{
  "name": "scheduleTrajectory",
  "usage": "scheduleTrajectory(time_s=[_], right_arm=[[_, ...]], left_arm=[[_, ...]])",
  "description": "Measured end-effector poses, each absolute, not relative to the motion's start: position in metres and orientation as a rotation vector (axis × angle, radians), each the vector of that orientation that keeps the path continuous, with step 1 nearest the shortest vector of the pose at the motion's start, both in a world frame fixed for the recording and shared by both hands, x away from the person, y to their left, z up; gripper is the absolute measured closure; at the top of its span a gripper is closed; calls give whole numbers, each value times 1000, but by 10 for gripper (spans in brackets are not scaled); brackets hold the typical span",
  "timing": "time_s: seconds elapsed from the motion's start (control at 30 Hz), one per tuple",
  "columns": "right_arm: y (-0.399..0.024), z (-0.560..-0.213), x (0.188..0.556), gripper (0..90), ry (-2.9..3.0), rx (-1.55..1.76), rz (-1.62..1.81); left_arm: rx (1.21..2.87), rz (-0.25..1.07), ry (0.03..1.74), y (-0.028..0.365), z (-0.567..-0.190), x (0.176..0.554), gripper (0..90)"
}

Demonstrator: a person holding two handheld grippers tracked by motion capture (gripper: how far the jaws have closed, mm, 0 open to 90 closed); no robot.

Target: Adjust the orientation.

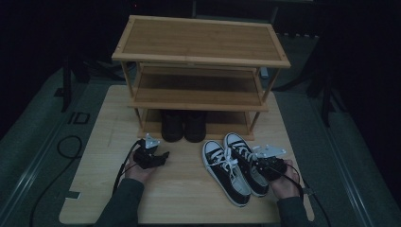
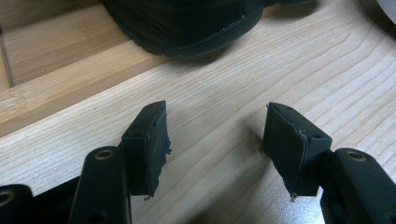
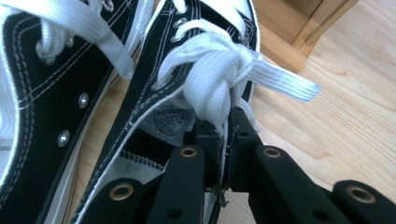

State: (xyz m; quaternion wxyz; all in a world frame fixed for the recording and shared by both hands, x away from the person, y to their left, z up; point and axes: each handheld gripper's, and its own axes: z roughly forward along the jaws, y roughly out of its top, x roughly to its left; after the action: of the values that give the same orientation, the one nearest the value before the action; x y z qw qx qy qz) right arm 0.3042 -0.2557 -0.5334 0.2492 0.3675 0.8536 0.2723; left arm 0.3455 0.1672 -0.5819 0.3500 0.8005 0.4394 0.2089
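Right gripper [image 3: 224,135] fingers [image 3: 243,140] — pinching lace [image 3: 219,88]

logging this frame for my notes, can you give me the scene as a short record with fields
setting: wooden table with a three-level wooden shoe rack at its far side
rack contents: dark pair of shoes on the bottom level; upper levels bare
on table: pair of black sneakers with white laces, in front of the rack
right tool: shut on the white lace of the right-hand sneaker, near its knot
left tool: open, nothing between its jaws, low over the table near the dark shoes
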Motion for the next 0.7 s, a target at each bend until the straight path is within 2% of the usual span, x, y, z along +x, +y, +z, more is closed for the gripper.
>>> scheduleTrajectory(time_s=[0.13, 0.27, 0.7], right_arm=[[-252, -533, 303, 843, 2357, 1003, 723], [-254, -527, 303, 769, 2397, 1048, 750], [-255, -509, 302, 628, 2468, 1030, 737]], left_arm=[[2073, 541, 1138, 167, -582, 345, 408], [2074, 541, 1138, 167, -582, 345, 408], [2074, 541, 1139, 167, -582, 345, 407]])
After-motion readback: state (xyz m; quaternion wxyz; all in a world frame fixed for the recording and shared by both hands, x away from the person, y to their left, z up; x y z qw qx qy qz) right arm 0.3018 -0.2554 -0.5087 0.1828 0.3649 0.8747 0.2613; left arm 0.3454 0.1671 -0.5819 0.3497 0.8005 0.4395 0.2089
